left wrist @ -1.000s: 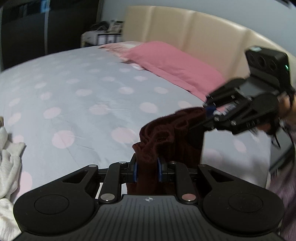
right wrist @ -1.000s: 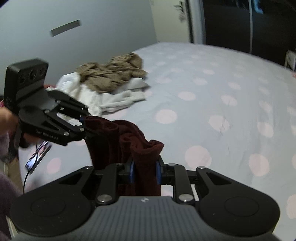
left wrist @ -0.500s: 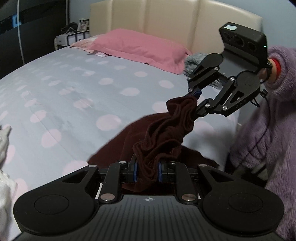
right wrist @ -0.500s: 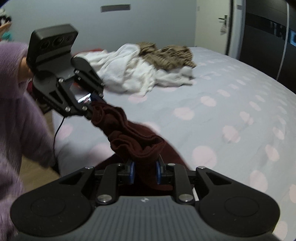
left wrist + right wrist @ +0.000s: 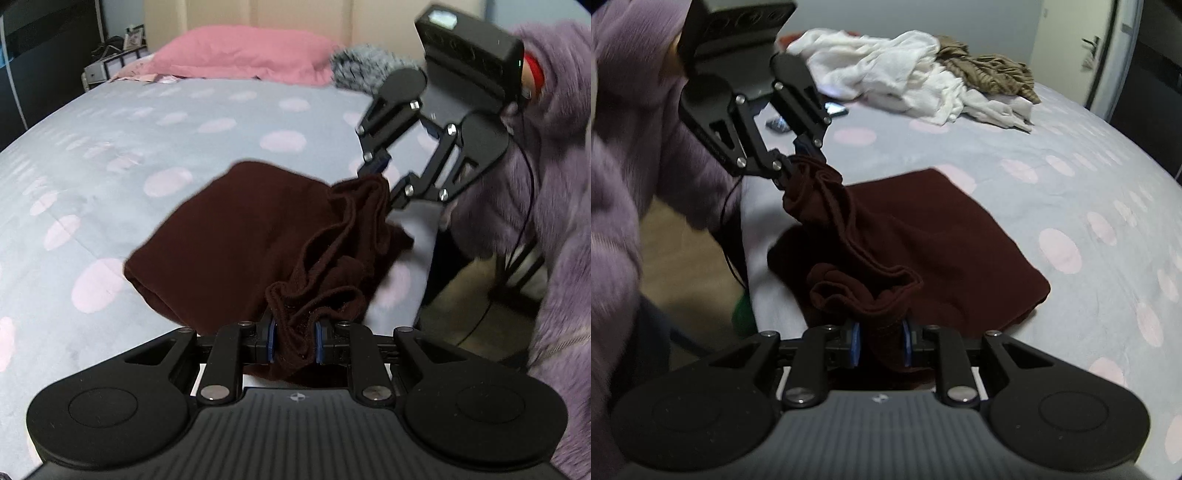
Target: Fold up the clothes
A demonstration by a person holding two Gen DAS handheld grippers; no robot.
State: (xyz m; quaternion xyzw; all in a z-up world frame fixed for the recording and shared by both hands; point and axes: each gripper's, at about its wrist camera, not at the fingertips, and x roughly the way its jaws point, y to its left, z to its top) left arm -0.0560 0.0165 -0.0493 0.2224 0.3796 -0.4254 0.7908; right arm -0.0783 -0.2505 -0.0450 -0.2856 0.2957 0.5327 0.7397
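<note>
Maroon cloth lies partly on the spotted bed sheet near the bed's edge, its bunched hem lifted between our two tools. We see the left gripper pinching one gathered end and the right gripper pinching the other. Farther across the sheet a pile of white clothes sits, well apart from the cloth.

From my end the dark maroon garment looks like soft matt knit, edges bunched and wrinkly. Both the left gripper and right gripper are matt black plastic with shiny metal screw heads. Bed sheet is smooth dotted cloth. My sleeve is fuzzy purple fleece.
</note>
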